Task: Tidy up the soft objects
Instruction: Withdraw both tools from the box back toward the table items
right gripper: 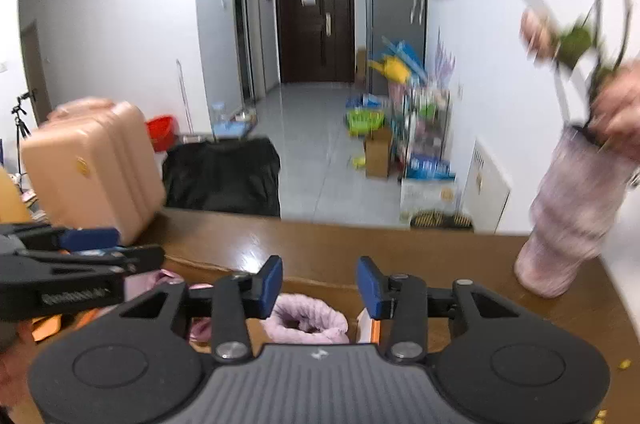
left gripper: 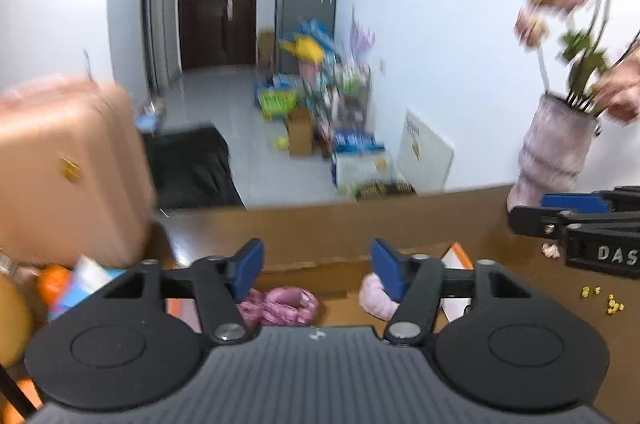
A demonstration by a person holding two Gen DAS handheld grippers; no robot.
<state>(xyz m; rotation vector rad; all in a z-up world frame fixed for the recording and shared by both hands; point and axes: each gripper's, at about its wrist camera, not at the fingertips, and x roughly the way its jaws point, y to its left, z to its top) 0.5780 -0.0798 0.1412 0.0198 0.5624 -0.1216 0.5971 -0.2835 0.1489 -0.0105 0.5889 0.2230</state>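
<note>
My left gripper (left gripper: 317, 268) is open and empty above a cardboard box (left gripper: 320, 260) on the brown table. In the box lie a crumpled magenta soft item (left gripper: 282, 306) and a pale pink soft item (left gripper: 374, 298) partly behind my right finger. My right gripper (right gripper: 319, 286) is open and empty, above a pale pink fuzzy slipper (right gripper: 308, 318) in the same box. The right gripper also shows at the right edge of the left wrist view (left gripper: 528, 218), and the left gripper at the left edge of the right wrist view (right gripper: 156, 258).
A pink ribbed vase (left gripper: 554, 153) of flowers stands on the table's far right, with a person's hand (left gripper: 622, 95) on the stems. A peach suitcase (left gripper: 68, 167) stands at the left. Small yellow crumbs (left gripper: 608, 300) lie on the table. Beyond the table edge are a black chair and floor clutter.
</note>
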